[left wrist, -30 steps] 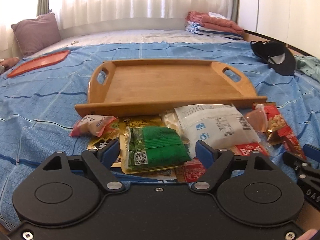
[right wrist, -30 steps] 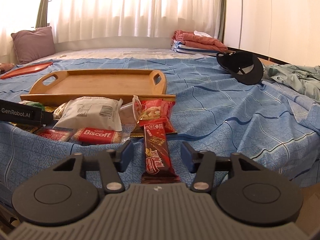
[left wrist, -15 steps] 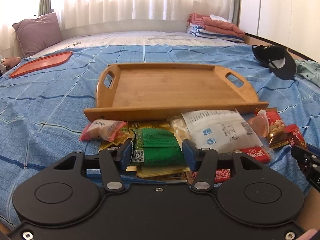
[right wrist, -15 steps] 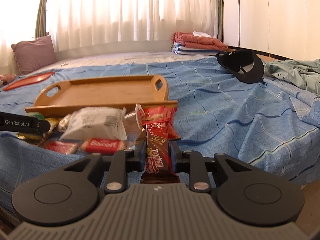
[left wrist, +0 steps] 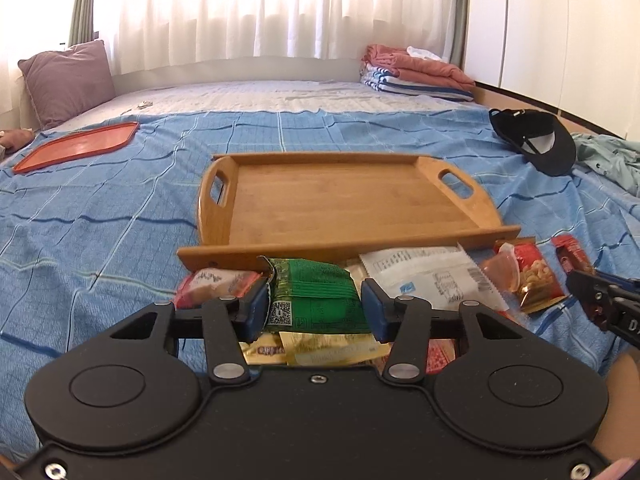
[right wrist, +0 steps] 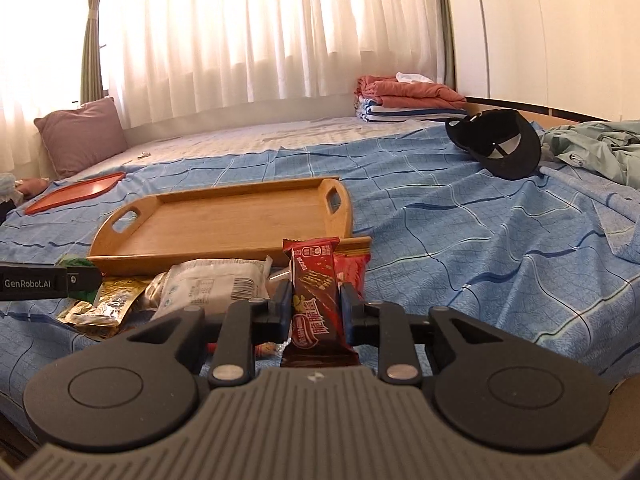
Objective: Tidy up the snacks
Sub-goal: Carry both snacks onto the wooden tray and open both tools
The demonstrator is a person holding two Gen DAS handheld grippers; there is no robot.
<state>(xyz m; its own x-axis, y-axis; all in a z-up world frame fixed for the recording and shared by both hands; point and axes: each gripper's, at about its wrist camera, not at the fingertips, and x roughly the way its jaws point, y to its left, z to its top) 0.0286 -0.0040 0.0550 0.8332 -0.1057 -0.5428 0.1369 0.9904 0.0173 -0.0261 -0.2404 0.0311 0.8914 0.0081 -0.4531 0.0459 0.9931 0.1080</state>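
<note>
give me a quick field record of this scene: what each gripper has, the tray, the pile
left gripper: shut on green foil snack packet
right gripper: shut on dark red chocolate wafer bar
rectangular bamboo tray with handles: nothing inside, on blue checked bedspread
snack pile: white barcode pouch, red nut packet, in front of tray
background: flat orange lid, black cap

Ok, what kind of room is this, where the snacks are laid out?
Most likely a bedroom. The snacks and wooden tray lie on a bed with a blue checked sheet, there is a pillow by the curtained window, and folded laundry sits at the far side.
</note>
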